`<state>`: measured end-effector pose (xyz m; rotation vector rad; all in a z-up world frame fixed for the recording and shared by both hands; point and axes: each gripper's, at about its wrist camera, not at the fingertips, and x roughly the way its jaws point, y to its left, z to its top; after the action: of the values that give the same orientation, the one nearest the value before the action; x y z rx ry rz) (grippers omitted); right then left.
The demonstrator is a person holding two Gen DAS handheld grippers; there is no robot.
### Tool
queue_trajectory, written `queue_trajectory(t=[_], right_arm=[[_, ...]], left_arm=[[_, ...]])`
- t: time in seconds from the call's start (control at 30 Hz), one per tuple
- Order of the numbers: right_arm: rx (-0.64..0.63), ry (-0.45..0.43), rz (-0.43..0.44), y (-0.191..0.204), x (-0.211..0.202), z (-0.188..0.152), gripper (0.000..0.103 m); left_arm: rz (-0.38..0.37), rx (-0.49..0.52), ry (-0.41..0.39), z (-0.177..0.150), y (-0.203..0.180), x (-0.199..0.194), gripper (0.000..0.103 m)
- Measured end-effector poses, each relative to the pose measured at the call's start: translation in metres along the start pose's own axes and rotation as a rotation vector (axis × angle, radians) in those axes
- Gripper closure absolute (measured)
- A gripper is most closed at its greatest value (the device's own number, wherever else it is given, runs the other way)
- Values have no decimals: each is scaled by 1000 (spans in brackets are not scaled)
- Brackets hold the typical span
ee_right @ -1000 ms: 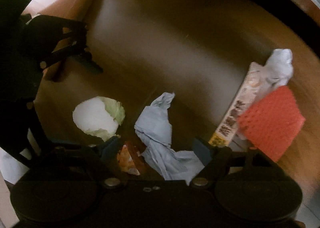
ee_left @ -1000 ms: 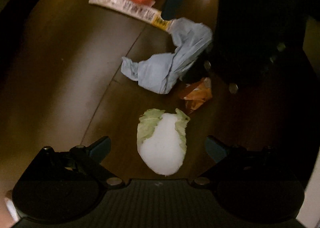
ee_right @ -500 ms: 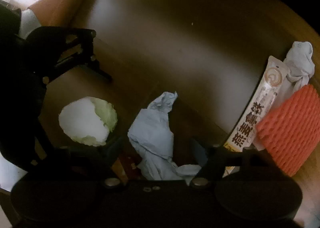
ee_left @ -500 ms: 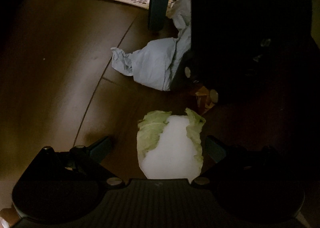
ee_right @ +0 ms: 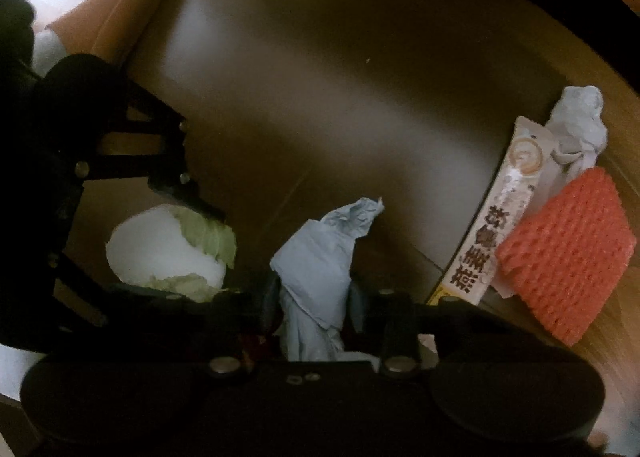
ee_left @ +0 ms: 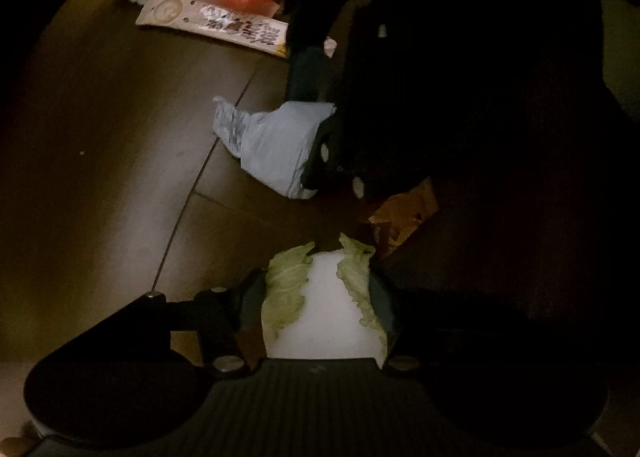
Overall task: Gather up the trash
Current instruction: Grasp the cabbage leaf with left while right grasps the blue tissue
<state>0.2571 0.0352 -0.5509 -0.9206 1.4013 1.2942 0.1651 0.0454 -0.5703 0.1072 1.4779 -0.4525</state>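
On the dark wooden table [ee_left: 100, 161], the left gripper [ee_left: 318, 297] has just been closing and now squeezes the cabbage piece [ee_left: 324, 309]. The right gripper [ee_right: 314, 301], also just closing, pinches the crumpled blue tissue [ee_right: 320, 257].

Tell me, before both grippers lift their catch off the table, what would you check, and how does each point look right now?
1. Left gripper jaws, just closing, against the cabbage leaf on both sides: ok.
2. Right gripper jaws, just closing, squeezing the crumpled blue tissue: ok.
3. Orange wrapper clear of both grips: cannot tell, half hidden.
4. Printed sachet, red foam net and white tissue wad lying apart from both grips: ok.
5. Grips firm enough to lift: cannot tell.
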Motion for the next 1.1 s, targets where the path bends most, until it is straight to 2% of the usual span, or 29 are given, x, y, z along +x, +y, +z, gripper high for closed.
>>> queue_trajectory(t=[0.1,0.13,0.17,0.3,0.6,0.73,0.9,0.97,1.03,1.1], right_arm=[[24,-12,-4,-5,-11,3,69],[31,-18,-4,-6,-14,3,70],[35,-24,-9,-7,-18,4,70],[46,-35,-27,-11,-31,8,70],[56,-95,-31,-17,-72,16,71],[68,-130,-37,-16,-97,18,71],[97,-175,-62,-16,-133,18,71],[137,-183,-72,-15,-150,17,71],[163,-224,-46,-14,-168,16,70],[161,-260,-58,-12,-181,16,70]], left_arm=[[-27,-33,-3,2,9,-9,57],[-54,-40,-14,3,10,-14,70],[-69,-40,-19,4,10,-18,76],[-70,-42,-35,7,14,-28,79],[-141,-211,-13,16,52,-50,94],[-127,-223,-10,15,66,-69,97],[-108,-238,-46,1,76,-111,99],[-72,-218,-47,-1,77,-121,99],[-53,-191,-41,-3,75,-125,98],[-37,-159,-46,-6,71,-128,98]])
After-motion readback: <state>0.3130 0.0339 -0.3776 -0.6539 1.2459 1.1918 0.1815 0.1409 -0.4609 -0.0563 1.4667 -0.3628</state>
